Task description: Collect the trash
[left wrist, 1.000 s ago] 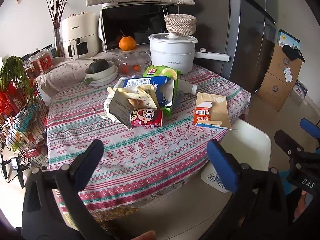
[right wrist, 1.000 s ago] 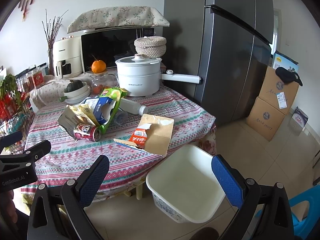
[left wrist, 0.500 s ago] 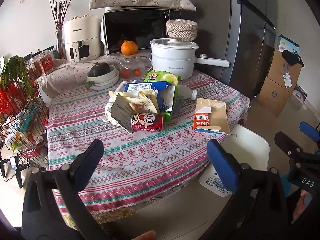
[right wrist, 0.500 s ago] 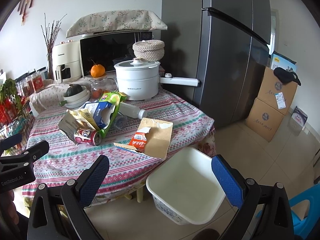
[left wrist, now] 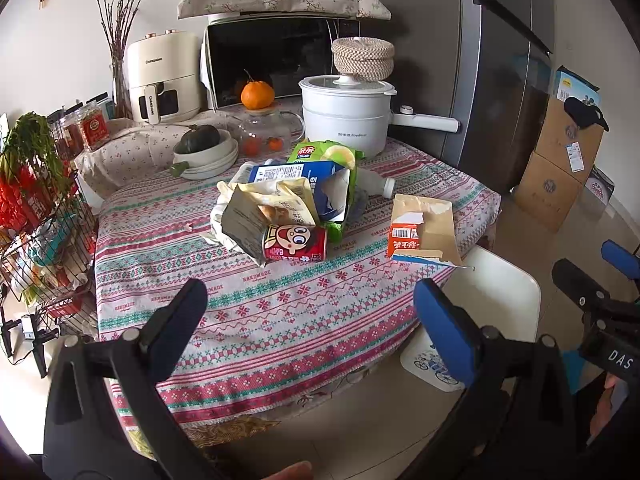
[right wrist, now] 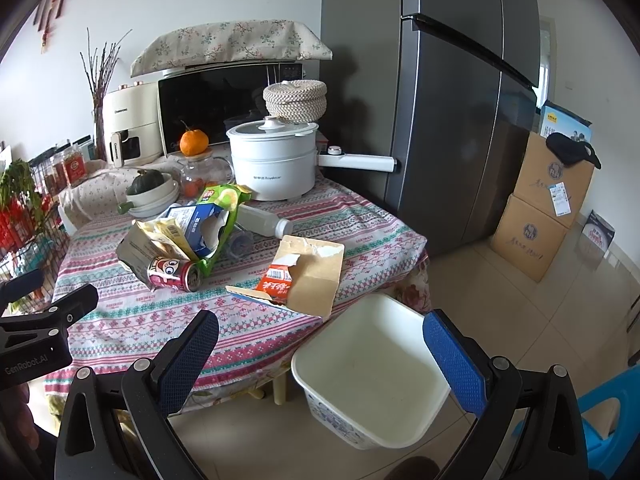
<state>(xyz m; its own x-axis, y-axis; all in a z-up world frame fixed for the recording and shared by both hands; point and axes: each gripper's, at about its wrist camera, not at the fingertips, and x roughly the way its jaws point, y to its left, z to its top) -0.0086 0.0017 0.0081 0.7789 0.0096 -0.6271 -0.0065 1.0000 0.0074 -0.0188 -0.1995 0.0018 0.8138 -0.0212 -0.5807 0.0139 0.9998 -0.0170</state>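
Note:
Trash lies on the patterned tablecloth [left wrist: 256, 312]: a red drink can [left wrist: 295, 244] [right wrist: 173, 274] on its side, crumpled snack bags [left wrist: 256, 208], a torn blue carton [left wrist: 308, 178] [right wrist: 200, 224], a green chip bag [left wrist: 324, 152], a white plastic bottle [left wrist: 374, 184] [right wrist: 262, 222], and a torn brown-and-orange box [left wrist: 424, 228] [right wrist: 304, 276] at the table's right edge. An empty white bin [right wrist: 372, 372] [left wrist: 492, 300] stands on the floor beside the table. My left gripper [left wrist: 310, 318] is open and empty before the table. My right gripper [right wrist: 320, 354] is open and empty above the bin.
A white electric pot [left wrist: 346, 114] with a woven basket on it, a microwave [left wrist: 272, 64], an air fryer [left wrist: 162, 76], a glass teapot with an orange [left wrist: 258, 96] and a bowl [left wrist: 206, 152] stand at the back. A wire rack [left wrist: 36, 240] is left, fridge [right wrist: 448, 120] and cardboard boxes [right wrist: 544, 216] right.
Both cameras have tilted slightly, so the table sits a little lower in view. The trash has not moved. Both grippers stay open and empty.

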